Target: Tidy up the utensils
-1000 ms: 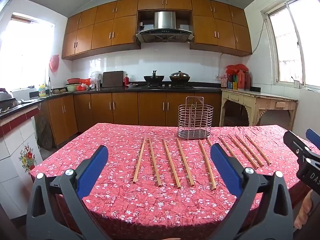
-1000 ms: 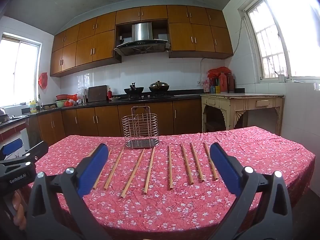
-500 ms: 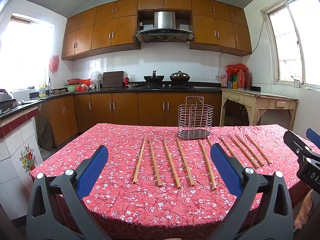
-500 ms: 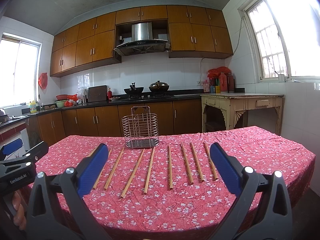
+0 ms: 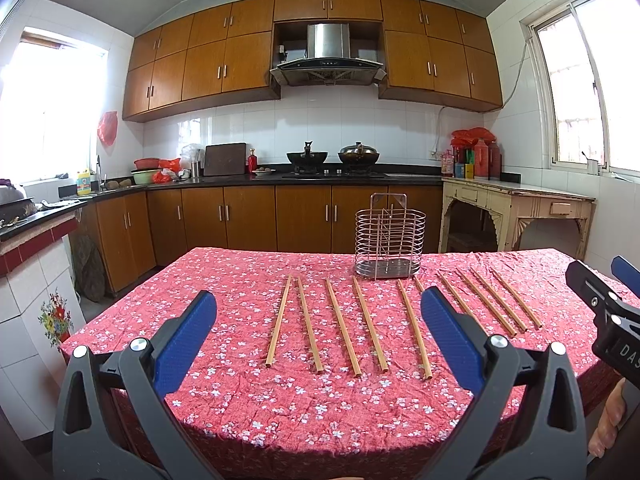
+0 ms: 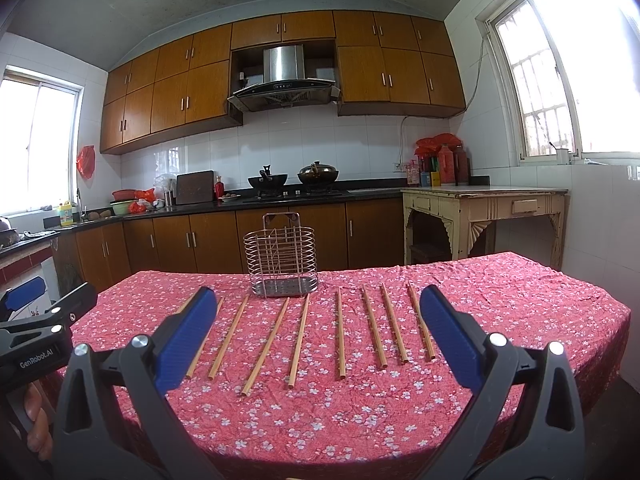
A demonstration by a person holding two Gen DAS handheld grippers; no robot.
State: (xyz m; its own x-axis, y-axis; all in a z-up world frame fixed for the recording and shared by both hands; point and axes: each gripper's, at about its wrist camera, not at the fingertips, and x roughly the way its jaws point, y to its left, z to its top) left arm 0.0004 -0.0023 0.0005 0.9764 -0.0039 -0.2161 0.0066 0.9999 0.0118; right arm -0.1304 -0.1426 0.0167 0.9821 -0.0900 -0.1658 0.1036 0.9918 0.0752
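Several wooden chopsticks lie side by side in a row on the red flowered tablecloth; they also show in the right wrist view. An empty wire utensil holder stands upright behind the row, also seen in the right wrist view. My left gripper is open and empty, held above the table's near edge in front of the chopsticks. My right gripper is open and empty, held the same way to the right. Each gripper shows at the edge of the other's view.
The table stands in a kitchen. Wooden cabinets and a black counter with two woks run along the far wall. A cream side table stands at the back right. A tiled counter is at the left.
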